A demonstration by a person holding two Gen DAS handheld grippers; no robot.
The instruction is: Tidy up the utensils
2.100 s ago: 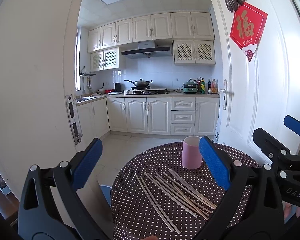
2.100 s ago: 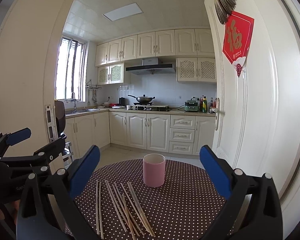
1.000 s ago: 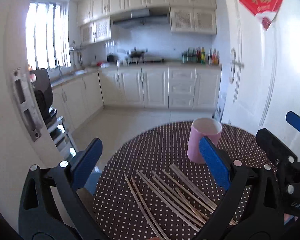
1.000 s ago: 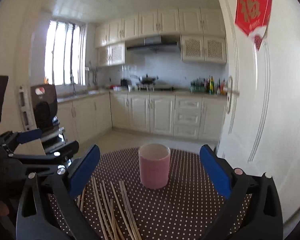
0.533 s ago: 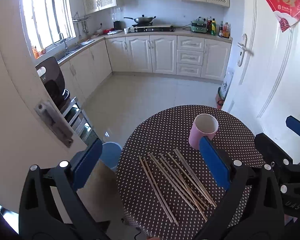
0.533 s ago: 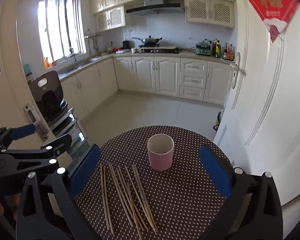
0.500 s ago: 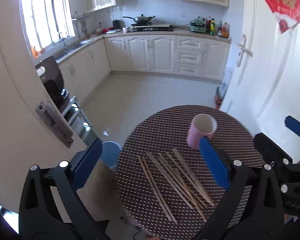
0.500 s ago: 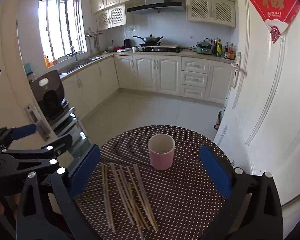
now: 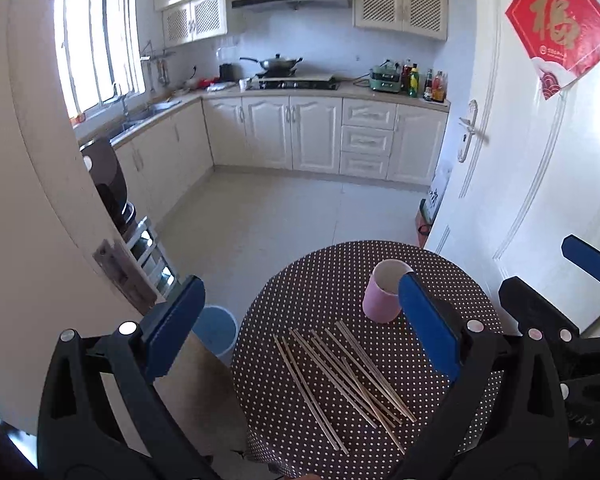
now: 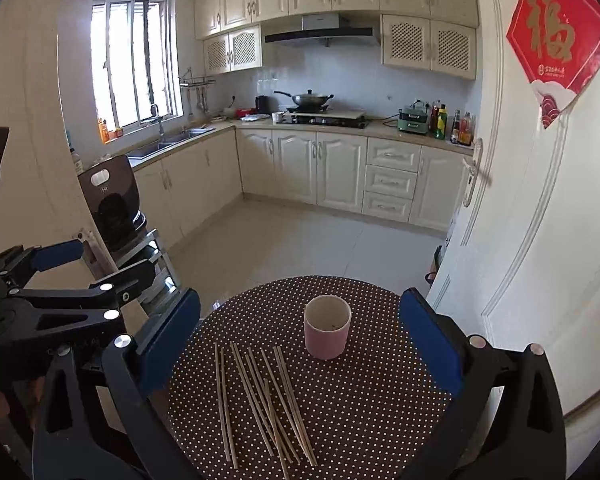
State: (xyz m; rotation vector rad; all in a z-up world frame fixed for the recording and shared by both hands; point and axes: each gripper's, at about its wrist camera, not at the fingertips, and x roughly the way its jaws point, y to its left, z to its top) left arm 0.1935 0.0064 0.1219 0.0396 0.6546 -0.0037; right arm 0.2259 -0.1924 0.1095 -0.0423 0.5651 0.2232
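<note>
Left wrist: looked down from above the round table [image 9: 452, 280], facing the kitchen.
Right wrist: alongside, slightly lower.
Shared: table, kitchen cabinets [image 10: 300, 168].

- Daylight floods in through the window [image 10: 134, 64], blown out to near white
- Floor tiles [image 10: 300, 236] catch soft glare
- Both views are sharp, no blur
- Heavy fisheye bending, dark vignette in corners

Home kitchen: cream cabinets [image 10: 300, 172], wok on stove [image 10: 306, 99], sink [image 10: 168, 140].
</note>
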